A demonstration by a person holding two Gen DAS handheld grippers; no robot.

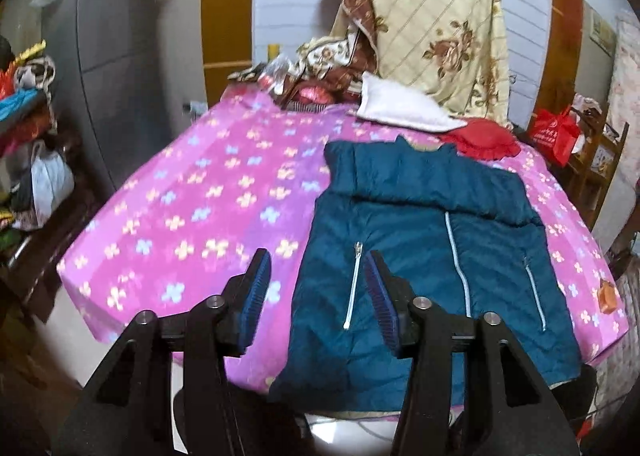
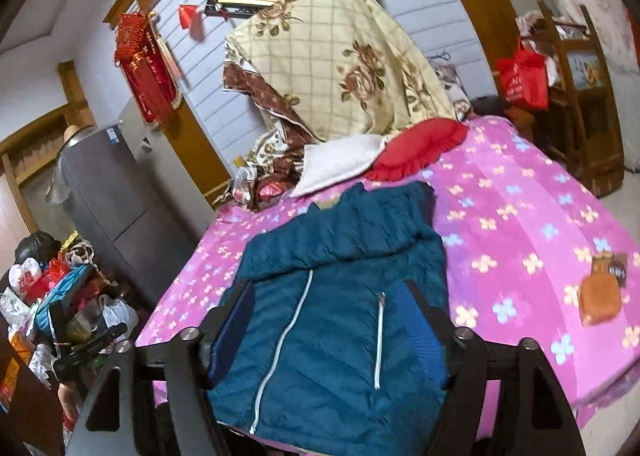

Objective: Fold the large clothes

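Observation:
A dark teal padded jacket [image 1: 420,256] lies front up on the pink flowered bed cover [image 1: 192,208], zipped, its sleeves folded in and its hood end toward the far wall. It also shows in the right wrist view [image 2: 332,320]. My left gripper [image 1: 318,264] is open and empty, above the jacket's left edge near a pocket zip [image 1: 353,288]. My right gripper [image 2: 330,296] is open and empty, over the jacket's lower middle, with its fingers [image 2: 422,320] wide apart on either side of the front.
A white pillow [image 1: 400,106], a red cushion [image 1: 484,138] and a floral quilt [image 1: 436,24] pile at the bed's far end. A grey fridge [image 1: 120,48] and cluttered shelves [image 2: 52,296] stand left. A brown pouch [image 2: 600,296] lies on the cover. A wooden rack [image 2: 576,96] stands right.

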